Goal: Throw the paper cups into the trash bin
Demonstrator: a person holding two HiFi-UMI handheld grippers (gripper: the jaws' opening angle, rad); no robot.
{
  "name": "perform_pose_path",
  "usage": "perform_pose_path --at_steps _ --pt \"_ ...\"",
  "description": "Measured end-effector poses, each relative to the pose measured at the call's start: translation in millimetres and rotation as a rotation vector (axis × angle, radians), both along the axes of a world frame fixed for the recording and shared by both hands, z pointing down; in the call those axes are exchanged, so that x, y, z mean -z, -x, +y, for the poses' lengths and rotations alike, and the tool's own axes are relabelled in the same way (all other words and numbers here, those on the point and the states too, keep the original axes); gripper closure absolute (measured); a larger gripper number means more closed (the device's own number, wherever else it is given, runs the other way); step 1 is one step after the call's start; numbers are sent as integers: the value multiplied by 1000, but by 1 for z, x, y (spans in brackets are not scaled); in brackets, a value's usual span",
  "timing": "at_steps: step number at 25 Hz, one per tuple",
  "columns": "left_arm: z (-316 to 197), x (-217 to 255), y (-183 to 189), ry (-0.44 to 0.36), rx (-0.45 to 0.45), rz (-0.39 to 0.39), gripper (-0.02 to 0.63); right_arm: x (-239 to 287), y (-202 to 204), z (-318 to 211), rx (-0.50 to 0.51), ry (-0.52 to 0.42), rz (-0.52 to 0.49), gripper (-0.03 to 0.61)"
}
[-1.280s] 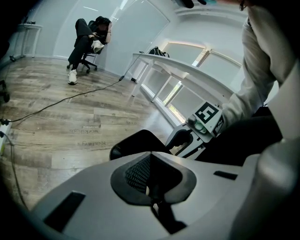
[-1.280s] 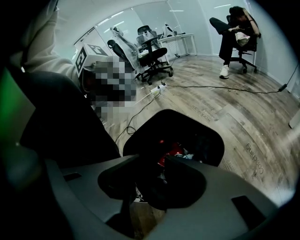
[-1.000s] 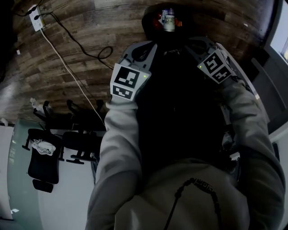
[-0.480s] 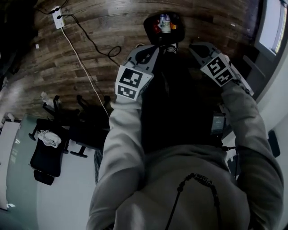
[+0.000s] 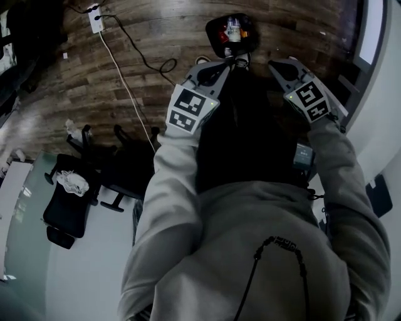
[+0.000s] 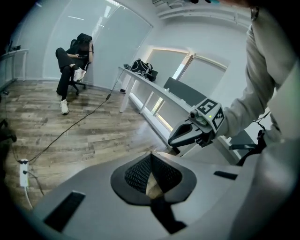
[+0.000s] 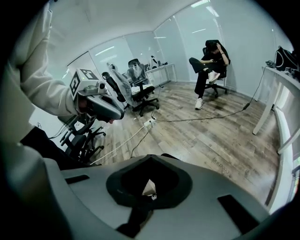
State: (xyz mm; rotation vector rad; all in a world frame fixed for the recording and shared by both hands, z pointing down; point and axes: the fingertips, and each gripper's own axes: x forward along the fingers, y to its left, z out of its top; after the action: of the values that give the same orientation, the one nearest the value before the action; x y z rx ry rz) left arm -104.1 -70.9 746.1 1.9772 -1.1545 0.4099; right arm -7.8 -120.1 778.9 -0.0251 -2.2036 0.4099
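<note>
A black trash bin stands on the wood floor straight ahead, with a white bottle-like item and red scraps showing inside. No paper cup shows outside it. My left gripper hangs just short of the bin's near rim. Its jaws are shut with nothing between them. My right gripper is beside it, right of the bin, and its jaws are also shut and empty. Each gripper appears in the other's view: the right gripper and the left gripper, held in the air in grey sleeves.
A white power strip and its cable run across the floor at the left. Black office chairs stand at the lower left. A long white desk lines the window. A seated person is at the far wall.
The head view has swung, so the power strip and chairs slid to the right in it. Both grippers stay close together near the bin.
</note>
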Motion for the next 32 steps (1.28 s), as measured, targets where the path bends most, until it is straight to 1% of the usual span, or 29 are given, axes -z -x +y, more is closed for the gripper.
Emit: perform_pose_path --at_steps 2,5,10,14,16,17,19,22,23,26,28,32 --pt "-2 28 3 -27 -15 -14 618 30 6 -4 -9 -18 -25 558" --pt "-13 78 21 -83 6 -38 618 85 21 -23 -45 -59 -74 558" --pt "-40 180 60 -204 7 -96 618 204 49 -61 -88 -162 -174 558" --pt "-59 272 87 -329 38 -139 618 296 64 -70 -87 -233 -245 558" --pt "-63 309 91 -385 54 -152 618 327 68 -65 -89 -242 -274 558" --pt "-59 323 90 -400 59 -154 618 339 69 -58 -90 -238 -287 558" --pt "-53 344 94 -423 85 -152 618 356 74 -52 -85 -234 -313 558" --pt "-56 368 110 -463 148 -148 618 381 91 -55 -71 -247 -365 558" --pt "-56 374 112 -471 153 -153 618 388 95 -54 -65 -250 -381 558" --pt "-61 388 114 -491 137 -194 618 409 109 -54 -53 -256 -433 558" --pt "-70 402 119 -525 144 -220 618 424 120 -61 -46 -271 -467 558" --pt "-67 423 126 -565 129 -261 618 446 137 -57 -46 -280 -520 558"
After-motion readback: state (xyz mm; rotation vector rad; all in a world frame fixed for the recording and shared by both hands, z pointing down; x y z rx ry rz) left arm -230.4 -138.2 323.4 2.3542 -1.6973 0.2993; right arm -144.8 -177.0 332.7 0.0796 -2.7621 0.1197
